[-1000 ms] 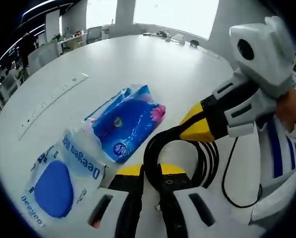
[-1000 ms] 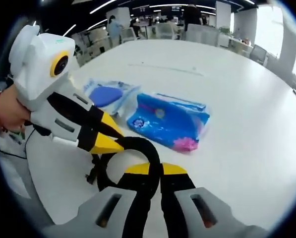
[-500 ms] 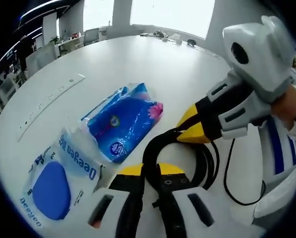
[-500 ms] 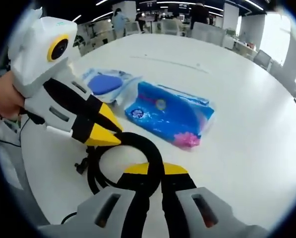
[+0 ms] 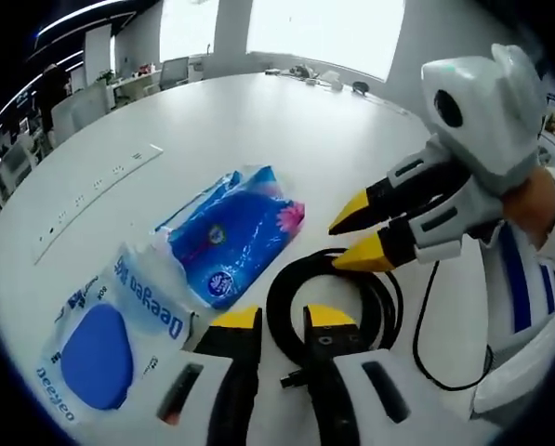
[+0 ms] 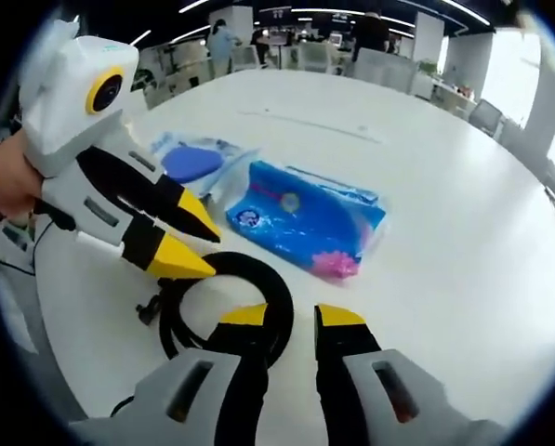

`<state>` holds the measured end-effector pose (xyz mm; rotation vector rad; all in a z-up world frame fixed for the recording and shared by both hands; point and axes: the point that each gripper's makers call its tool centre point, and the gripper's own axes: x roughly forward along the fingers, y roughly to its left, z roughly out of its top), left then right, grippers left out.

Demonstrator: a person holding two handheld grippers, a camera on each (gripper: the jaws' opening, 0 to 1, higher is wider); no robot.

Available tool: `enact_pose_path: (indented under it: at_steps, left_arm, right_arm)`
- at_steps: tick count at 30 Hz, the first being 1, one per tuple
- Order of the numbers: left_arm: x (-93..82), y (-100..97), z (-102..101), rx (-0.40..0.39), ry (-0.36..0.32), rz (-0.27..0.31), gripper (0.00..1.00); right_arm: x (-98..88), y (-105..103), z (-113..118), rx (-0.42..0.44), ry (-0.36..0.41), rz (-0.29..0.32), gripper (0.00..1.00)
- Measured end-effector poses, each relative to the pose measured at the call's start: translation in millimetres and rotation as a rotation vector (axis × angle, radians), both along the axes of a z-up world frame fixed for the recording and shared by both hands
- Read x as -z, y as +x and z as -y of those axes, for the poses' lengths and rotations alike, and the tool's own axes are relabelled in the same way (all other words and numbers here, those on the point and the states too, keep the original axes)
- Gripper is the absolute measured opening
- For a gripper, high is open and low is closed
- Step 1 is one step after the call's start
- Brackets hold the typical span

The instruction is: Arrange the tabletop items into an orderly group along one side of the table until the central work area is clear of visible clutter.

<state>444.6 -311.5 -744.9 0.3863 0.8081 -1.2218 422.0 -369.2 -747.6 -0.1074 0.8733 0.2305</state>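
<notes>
Right now both of your grippers have their yellow-tipped jaws spread apart, and neither is clamped on anything. In the left gripper view, your left gripper (image 5: 282,321) sits low over the white desk (image 5: 240,121), its jaws straddling the near edge of the coiled black cable (image 5: 337,297), which lies flat on the desk. Your right gripper (image 5: 356,240) comes in from the right of that view, its two tips parted just above the far side of the coil, with your hand (image 5: 542,200) behind it and a striped sleeve below.

Beside the coil, on the left, lies the blue tissue pack (image 5: 235,237) with a pink flower print at one end, close to the cable but not touching it. Next to that, nearer the left edge, is the clear Deegen pouch (image 5: 110,334) holding a blue oval pad; its corner seems to overlap the tissue pack's edge. A long flush power strip (image 5: 96,190) runs across the desk well beyond them.

In the right gripper view, your right gripper (image 6: 291,316) has one jaw over the coil's rim and the other on bare desk, while your left gripper (image 6: 189,243) hangs open over the coil's left side.
</notes>
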Motion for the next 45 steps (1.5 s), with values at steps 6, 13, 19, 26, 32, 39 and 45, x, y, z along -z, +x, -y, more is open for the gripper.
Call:
enact_pose_path:
  at_steps: [6,13,19,26,32,39,45]
  left_arm:
    - [-6.7,-0.4,-0.2,0.002,-0.019,0.002,0.22]
    - [-15.2,-0.1,-2.3,-0.010,-0.048,-0.009,0.30]
    - [-24.4,-0.2,-4.8,-0.015,-0.079,-0.007,0.35]
    - [-39.4,-0.3,-7.4,-0.016,-0.123,-0.003,0.41]
    - [-55.9,3.1,-15.1,-0.021,-0.157,0.025,0.47]
    - [-68.7,5.8,-28.8,-0.050,-0.189,0.035,0.52]
    - [-81.7,7.7,-44.0,-0.058,-0.207,0.063,0.56]
  right_arm:
    - [-4.4,-1.2,-0.9,-0.002,0.002,0.011,0.21]
    - [-13.1,0.1,-5.9,-0.008,0.008,0.033,0.27]
    - [-26.7,2.2,-8.5,-0.012,0.006,0.060,0.29]
    - [-40.8,4.2,-10.8,-0.025,0.001,0.091,0.32]
    - [-51.8,4.6,-15.8,-0.037,0.007,0.118,0.35]
    - [-64.4,3.0,-19.1,-0.040,0.021,0.140,0.37]
    - [-80.0,1.4,-20.9,-0.043,0.052,0.176,0.43]
